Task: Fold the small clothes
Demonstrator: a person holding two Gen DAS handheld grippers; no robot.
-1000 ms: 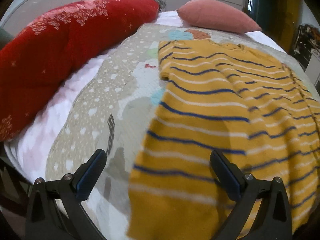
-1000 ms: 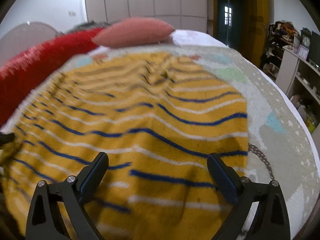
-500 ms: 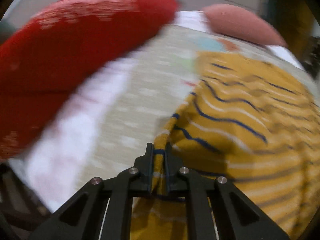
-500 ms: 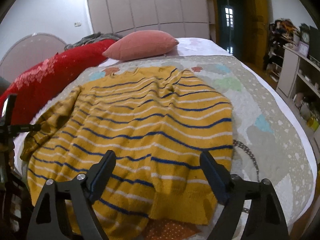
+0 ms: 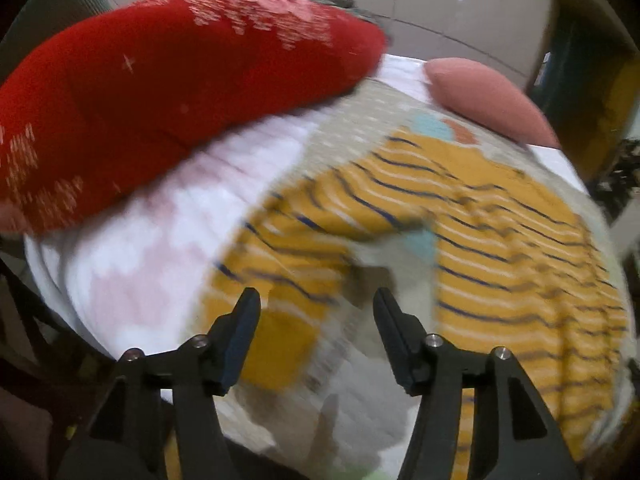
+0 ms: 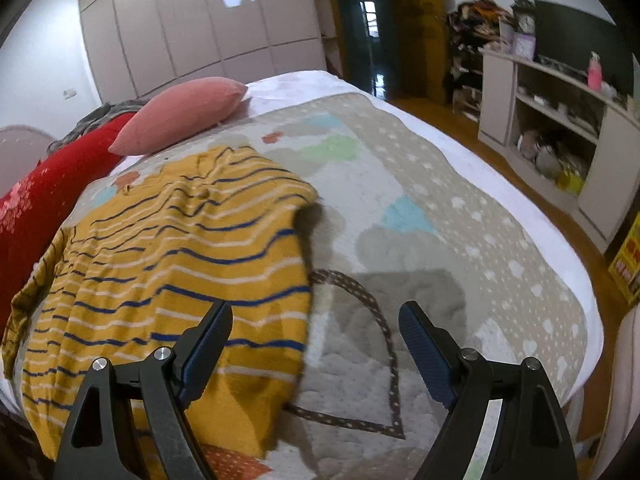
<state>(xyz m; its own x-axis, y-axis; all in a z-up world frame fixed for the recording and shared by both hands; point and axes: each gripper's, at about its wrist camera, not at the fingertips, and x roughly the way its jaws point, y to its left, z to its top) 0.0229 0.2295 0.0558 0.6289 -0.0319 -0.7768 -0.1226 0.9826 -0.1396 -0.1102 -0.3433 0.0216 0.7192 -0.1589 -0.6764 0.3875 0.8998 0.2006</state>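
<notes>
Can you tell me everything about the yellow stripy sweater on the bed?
The sweater is mustard yellow with thin navy and white stripes, and looks like a soft knit. It lies spread out on the patterned quilt, rumpled near the neck, with its hem towards the cameras. One sleeve is pulled out sideways, away from the body, towards the red cushion. The pink pillow sits beyond the collar, not touching. Neither gripper holds it: the left gripper is opening above the sleeve.

Soft indoor light fell evenly, with ceiling lamps glaring off the glossy wardrobe doors (image 6: 200,40). My left view smeared with motion blur across the striped sweater (image 5: 500,248); my right stayed sharper. Fisheye bending darkened every corner.
</notes>
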